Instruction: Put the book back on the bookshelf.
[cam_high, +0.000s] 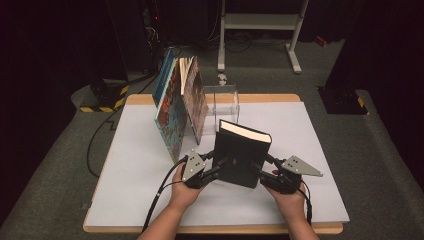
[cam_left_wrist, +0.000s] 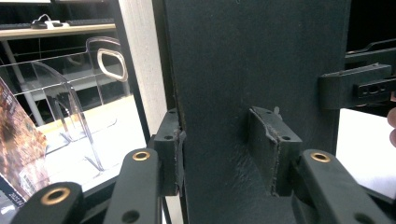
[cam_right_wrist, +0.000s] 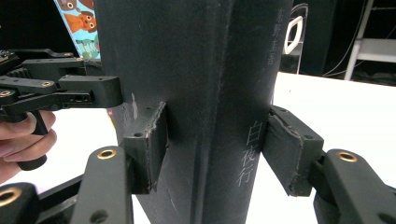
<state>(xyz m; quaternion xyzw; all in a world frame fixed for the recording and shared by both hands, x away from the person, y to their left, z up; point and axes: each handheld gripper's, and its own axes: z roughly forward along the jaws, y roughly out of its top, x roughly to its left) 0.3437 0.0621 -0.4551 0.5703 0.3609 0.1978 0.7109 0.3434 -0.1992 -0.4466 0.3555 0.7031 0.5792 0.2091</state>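
Observation:
A thick black book (cam_high: 243, 152) stands upright on the white table mat (cam_high: 320, 150), its pale page edge facing up. My left gripper (cam_high: 219, 166) clamps its left side and my right gripper (cam_high: 261, 169) its right side. In the left gripper view the book (cam_left_wrist: 243, 65) sits between both pads (cam_left_wrist: 170, 154), which press on its covers; the gripper (cam_left_wrist: 222, 156) is shut on it. In the right gripper view the book (cam_right_wrist: 196, 56) shows its spine with pale lettering, and the gripper (cam_right_wrist: 219, 147) grips it with both pads (cam_right_wrist: 150, 144). The left gripper (cam_right_wrist: 60, 91) shows at the left there.
Several picture books (cam_high: 177, 102) lean together at the back left of the mat. A clear plastic book stand (cam_high: 225, 102) is right behind the black book, also the clear stand (cam_left_wrist: 70, 88) in the left gripper view. White desk legs (cam_high: 295, 35) stand beyond the table.

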